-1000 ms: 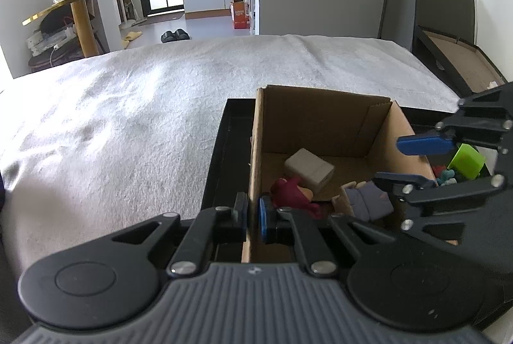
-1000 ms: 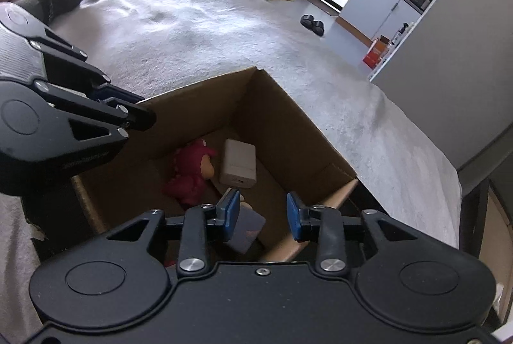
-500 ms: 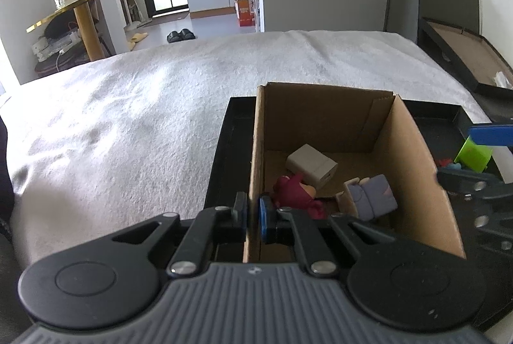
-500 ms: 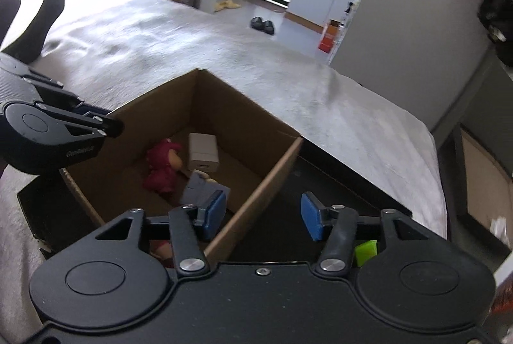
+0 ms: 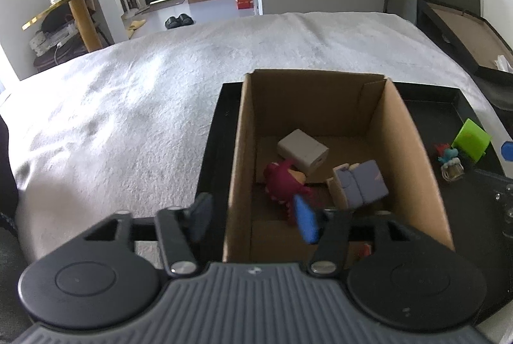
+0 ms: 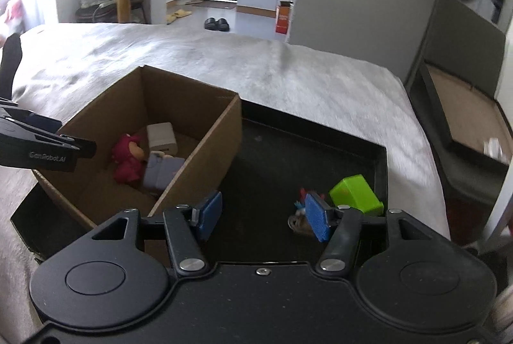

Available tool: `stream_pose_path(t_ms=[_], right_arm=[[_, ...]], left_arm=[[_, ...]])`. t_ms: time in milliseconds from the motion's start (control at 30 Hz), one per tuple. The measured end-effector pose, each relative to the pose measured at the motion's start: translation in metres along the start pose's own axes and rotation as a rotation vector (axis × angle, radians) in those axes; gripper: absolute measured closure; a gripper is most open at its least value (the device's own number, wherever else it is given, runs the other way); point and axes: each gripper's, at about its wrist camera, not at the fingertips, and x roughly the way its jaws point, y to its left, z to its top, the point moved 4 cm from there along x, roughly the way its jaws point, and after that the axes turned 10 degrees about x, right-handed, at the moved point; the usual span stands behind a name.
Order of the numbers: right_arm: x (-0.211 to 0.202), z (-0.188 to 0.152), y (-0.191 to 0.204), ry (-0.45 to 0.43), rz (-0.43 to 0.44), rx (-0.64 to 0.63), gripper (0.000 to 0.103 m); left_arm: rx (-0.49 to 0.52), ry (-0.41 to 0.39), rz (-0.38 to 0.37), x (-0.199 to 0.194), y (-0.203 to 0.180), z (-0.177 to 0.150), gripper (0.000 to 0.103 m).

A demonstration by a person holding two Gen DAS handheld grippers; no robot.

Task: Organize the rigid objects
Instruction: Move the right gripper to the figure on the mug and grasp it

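Since the earlier frames, both claws have spread: the left claw (image 5: 253, 217), which had pinched the near wall of the cardboard box (image 5: 413, 170), now stands wide open with one finger outside that wall and the other inside, holding nothing. The right claw (image 6: 261, 217) has swung off the box to hang over the black tray (image 6: 381, 164), its jaws wide apart and empty. Just beyond its right finger lie a small blue-and-red figure (image 6: 301, 202) and a lime green block (image 6: 356, 194), close together near the tray's right wall. To its left, inside the box, lie a dark red plush toy (image 6: 128, 158), a lavender block toy (image 6: 162, 170) touching it, and a white charger (image 6: 162, 137) farther back. The tray sits on a bed (image 6: 288, 68) with a pale grey cover.
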Motion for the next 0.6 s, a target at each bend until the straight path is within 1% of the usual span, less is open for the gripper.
stream_pose_path(t_ms=[33, 67, 200, 333, 433, 600], right_arm=[[0.001, -0.002, -0.003, 0.001, 0.0, 0.013, 0.044], [0.001, -0.004, -0.005, 0.0, -0.002, 0.025, 0.043], [0.003, -0.012, -0.018, 0.0, -0.006, 0.082, 0.034], [0.007, -0.02, -0.026, 0.009, 0.016, 0.12, 0.033], [0.013, -0.025, -0.03, 0.022, 0.015, 0.142, 0.031], [0.024, -0.03, -0.04, 0.03, 0.017, 0.205, 0.031]], left_arm=[[0.009, 0.003, 0.004, 0.0, -0.002, 0.0, 0.036], [0.02, 0.008, 0.01, 0.0, -0.005, 0.0, 0.033], [0.05, 0.027, 0.011, 0.001, -0.014, -0.001, 0.032], [0.071, 0.034, 0.026, 0.0, -0.02, 0.001, 0.03], [0.083, 0.037, 0.041, 0.0, -0.023, 0.002, 0.027], [0.115, 0.041, 0.065, 0.0, -0.029, 0.005, 0.026]])
